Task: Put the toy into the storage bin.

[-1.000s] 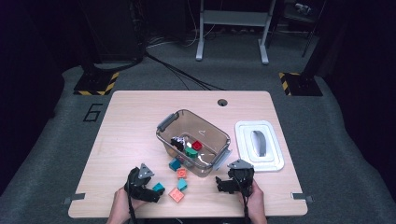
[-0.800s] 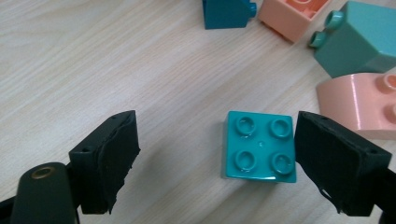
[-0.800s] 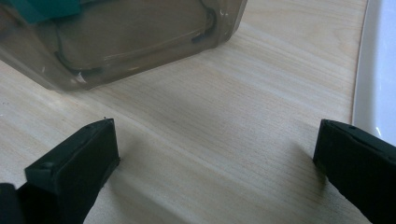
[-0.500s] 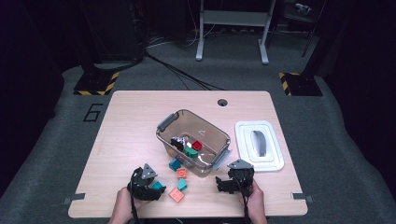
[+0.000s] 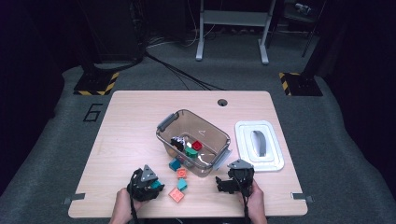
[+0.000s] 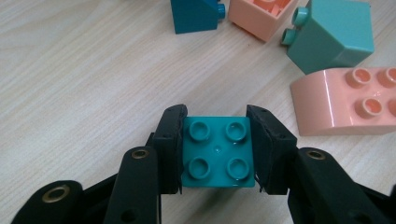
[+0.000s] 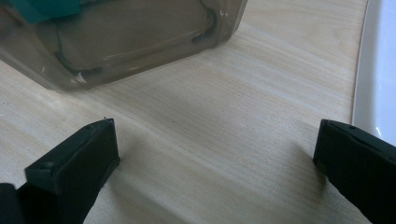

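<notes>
My left gripper [image 6: 215,117] is shut on a teal four-stud brick [image 6: 217,151] that rests on the wooden table; its jaws have just been closing, and both pads now press the brick's sides. In the high view the left gripper [image 5: 154,185] sits near the table's front edge with the teal brick [image 5: 158,185] at its tip. My right gripper [image 7: 215,128] stands open over bare wood with nothing between its jaws. In the high view the right gripper [image 5: 228,183] lies just in front of the clear bin [image 5: 166,122].
Loose bricks lie right of the left gripper: a salmon curved brick [image 6: 345,100], a light teal one [image 6: 334,35], a peach one [image 6: 261,16], a dark teal one [image 6: 196,14]. The bin holds a red brick [image 5: 197,145] and a green one [image 5: 190,152]. A white lid [image 5: 259,144] lies right of it.
The left gripper's jaws have drawn in around the teal brick. Neither hand has shifted on the table.
</notes>
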Tool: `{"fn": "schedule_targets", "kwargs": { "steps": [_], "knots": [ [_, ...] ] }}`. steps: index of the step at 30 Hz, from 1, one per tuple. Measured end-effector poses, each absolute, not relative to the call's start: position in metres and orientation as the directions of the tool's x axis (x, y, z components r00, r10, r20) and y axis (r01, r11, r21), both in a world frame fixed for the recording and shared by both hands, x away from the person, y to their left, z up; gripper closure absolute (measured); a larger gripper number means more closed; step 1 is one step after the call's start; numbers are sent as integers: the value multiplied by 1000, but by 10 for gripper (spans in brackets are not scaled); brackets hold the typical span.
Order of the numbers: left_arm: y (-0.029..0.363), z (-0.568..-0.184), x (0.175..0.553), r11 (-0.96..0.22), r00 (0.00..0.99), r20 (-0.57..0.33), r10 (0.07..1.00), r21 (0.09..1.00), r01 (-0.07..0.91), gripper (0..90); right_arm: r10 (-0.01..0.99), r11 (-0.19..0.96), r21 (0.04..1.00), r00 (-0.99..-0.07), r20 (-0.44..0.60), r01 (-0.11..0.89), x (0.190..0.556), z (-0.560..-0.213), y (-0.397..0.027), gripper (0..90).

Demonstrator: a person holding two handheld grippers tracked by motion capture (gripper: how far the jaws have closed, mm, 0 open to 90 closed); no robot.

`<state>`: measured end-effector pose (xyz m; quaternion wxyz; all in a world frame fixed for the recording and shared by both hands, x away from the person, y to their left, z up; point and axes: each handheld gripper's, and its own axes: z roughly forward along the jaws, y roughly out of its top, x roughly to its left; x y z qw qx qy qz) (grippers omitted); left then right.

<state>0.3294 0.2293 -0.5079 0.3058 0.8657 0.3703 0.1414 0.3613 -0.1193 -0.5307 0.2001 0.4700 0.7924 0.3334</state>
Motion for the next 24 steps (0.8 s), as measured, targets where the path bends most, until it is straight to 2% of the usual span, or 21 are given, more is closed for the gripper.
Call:
{"fn": "schedule_targets", "kwargs": {
  "steps": [24],
  "knots": [
    [244, -461, 357, -495, 651, 40, 758, 686, 534, 590, 879, 334, 715, -477, -1, 614, 361, -531, -119, 0]
  ]
}}
